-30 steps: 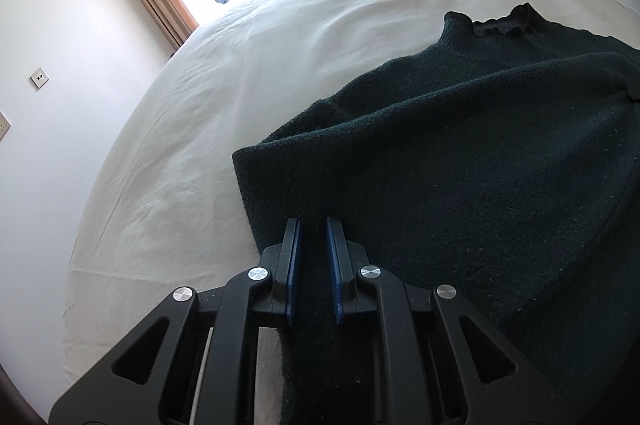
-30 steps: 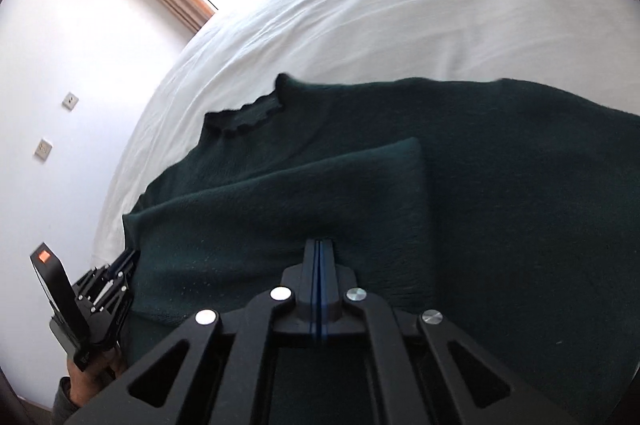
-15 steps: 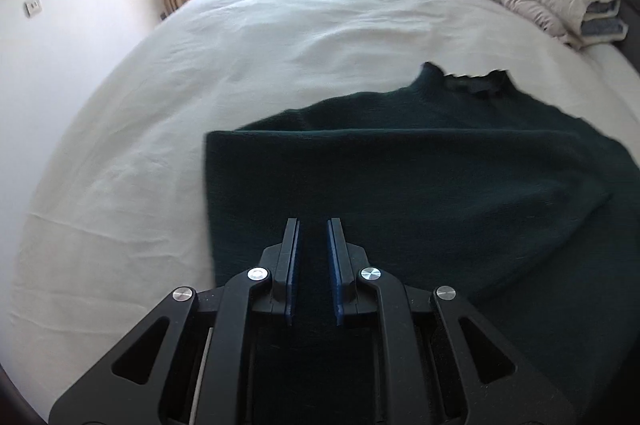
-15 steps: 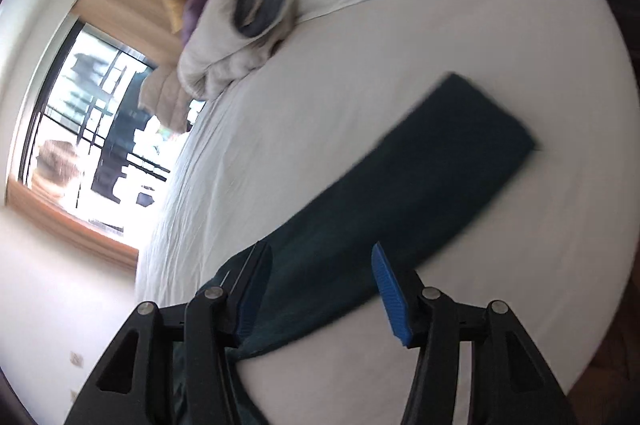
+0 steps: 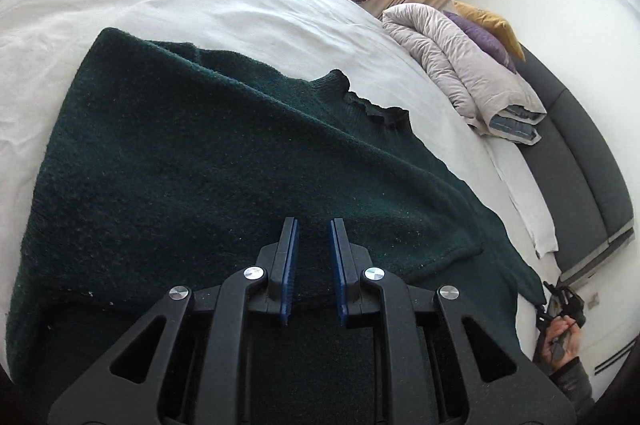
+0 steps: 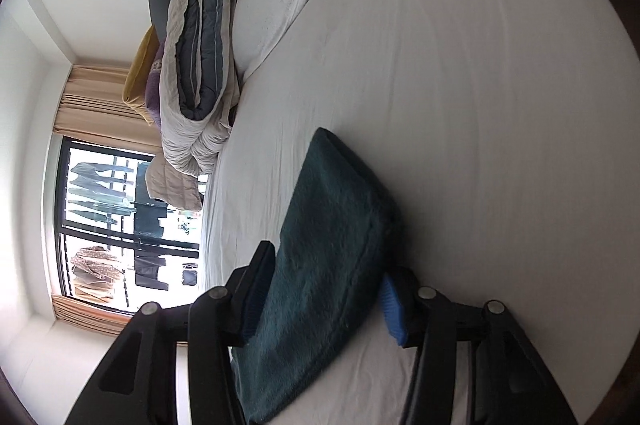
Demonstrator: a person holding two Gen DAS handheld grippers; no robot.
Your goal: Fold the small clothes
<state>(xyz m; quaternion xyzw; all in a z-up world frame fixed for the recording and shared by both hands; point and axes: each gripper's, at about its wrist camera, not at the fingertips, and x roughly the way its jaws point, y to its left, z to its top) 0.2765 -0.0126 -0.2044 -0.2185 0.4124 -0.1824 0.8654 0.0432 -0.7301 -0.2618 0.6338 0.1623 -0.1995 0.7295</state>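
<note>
The right gripper point(image 6: 324, 289) is closing its jaws around the sweater's sleeve point(image 6: 332, 249) at six o'clock; the left gripper point(image 5: 313, 257) is hovering over the sweater point(image 5: 208, 161), jaws slightly apart.

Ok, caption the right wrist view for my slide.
Right gripper closing around the dark green sweater's sleeve on the white bed.

Left gripper point(image 5: 313, 245): black angular frame, triangular cut-outs, silver screws, blue pads point(image 5: 291, 265). Right gripper point(image 6: 326, 283): same build. Hand point(image 5: 562, 343): grey sleeve point(image 5: 576, 383).
</note>
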